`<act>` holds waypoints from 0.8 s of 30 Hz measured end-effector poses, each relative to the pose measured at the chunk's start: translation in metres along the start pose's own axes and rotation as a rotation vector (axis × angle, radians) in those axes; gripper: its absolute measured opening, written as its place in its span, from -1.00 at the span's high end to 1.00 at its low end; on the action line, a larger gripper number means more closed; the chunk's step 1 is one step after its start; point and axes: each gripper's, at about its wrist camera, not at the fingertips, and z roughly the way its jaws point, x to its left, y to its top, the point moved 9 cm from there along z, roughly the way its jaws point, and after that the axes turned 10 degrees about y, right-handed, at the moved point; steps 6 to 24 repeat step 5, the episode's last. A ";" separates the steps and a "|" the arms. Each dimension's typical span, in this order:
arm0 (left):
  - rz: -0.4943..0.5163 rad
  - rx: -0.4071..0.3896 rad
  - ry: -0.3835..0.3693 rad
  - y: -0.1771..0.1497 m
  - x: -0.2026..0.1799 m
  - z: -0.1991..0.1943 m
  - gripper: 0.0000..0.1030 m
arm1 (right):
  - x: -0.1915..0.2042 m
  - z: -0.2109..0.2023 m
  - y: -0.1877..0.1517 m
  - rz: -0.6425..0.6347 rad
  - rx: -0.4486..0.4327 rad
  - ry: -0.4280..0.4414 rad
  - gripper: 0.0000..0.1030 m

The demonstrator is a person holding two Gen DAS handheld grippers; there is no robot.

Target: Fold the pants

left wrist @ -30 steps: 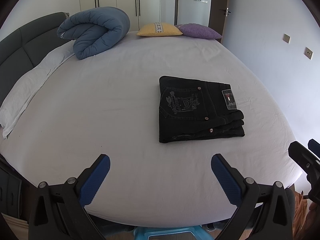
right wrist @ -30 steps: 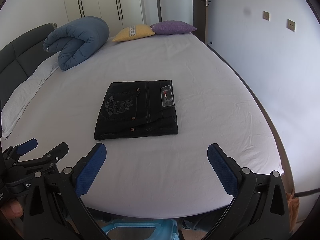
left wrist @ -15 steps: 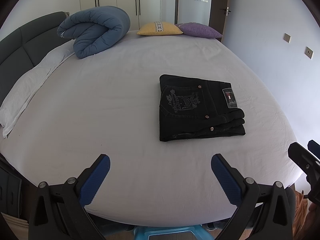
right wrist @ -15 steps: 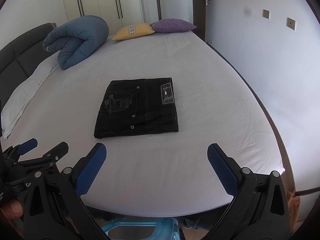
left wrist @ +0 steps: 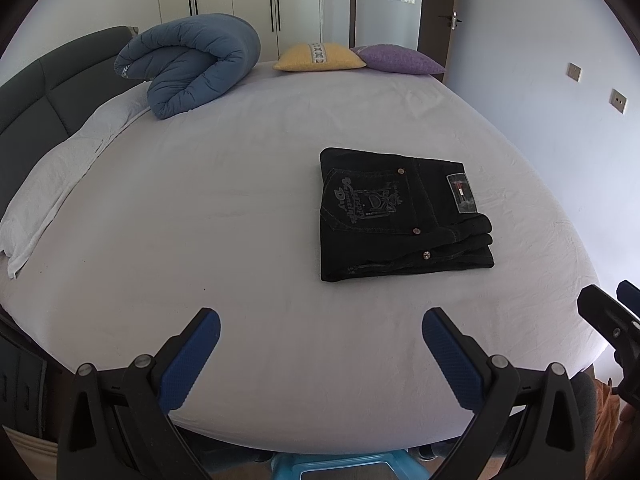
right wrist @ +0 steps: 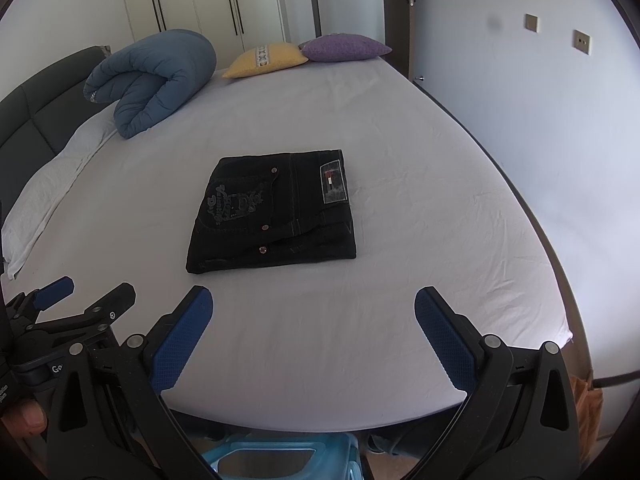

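Black pants [left wrist: 400, 216] lie folded into a compact rectangle on the white bed sheet [left wrist: 240, 208], with a back pocket and a label facing up. They also show in the right wrist view [right wrist: 276, 210]. My left gripper [left wrist: 320, 356] is open and empty near the bed's front edge, well short of the pants. My right gripper [right wrist: 314, 340] is open and empty, also back from the pants. The left gripper [right wrist: 82, 296] shows at the lower left of the right wrist view.
A rolled blue duvet [left wrist: 192, 64] lies at the far left by the dark headboard [left wrist: 28, 100]. A yellow pillow [left wrist: 318, 58] and a purple pillow [left wrist: 400, 58] sit at the far edge. A blue stool [right wrist: 280, 458] stands below the front edge. A wall is on the right.
Both views have shifted only slightly; the pants sit a touch lower in frame. Both grippers stay open and empty.
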 end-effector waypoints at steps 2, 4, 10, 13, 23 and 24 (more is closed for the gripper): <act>0.002 0.008 -0.014 0.000 -0.002 0.001 -1.00 | 0.001 -0.001 -0.006 0.004 0.002 -0.002 -1.00; 0.000 0.010 -0.019 -0.001 -0.003 0.001 -1.00 | 0.000 -0.001 -0.012 0.010 0.003 -0.002 -1.00; 0.001 0.003 -0.012 0.000 -0.003 0.001 -1.00 | 0.000 -0.002 -0.014 0.013 0.004 -0.003 -1.00; 0.001 0.003 -0.012 0.000 -0.003 0.001 -1.00 | 0.000 -0.002 -0.014 0.013 0.004 -0.003 -1.00; 0.001 0.003 -0.012 0.000 -0.003 0.001 -1.00 | 0.000 -0.002 -0.014 0.013 0.004 -0.003 -1.00; 0.001 0.003 -0.012 0.000 -0.003 0.001 -1.00 | 0.000 -0.002 -0.014 0.013 0.004 -0.003 -1.00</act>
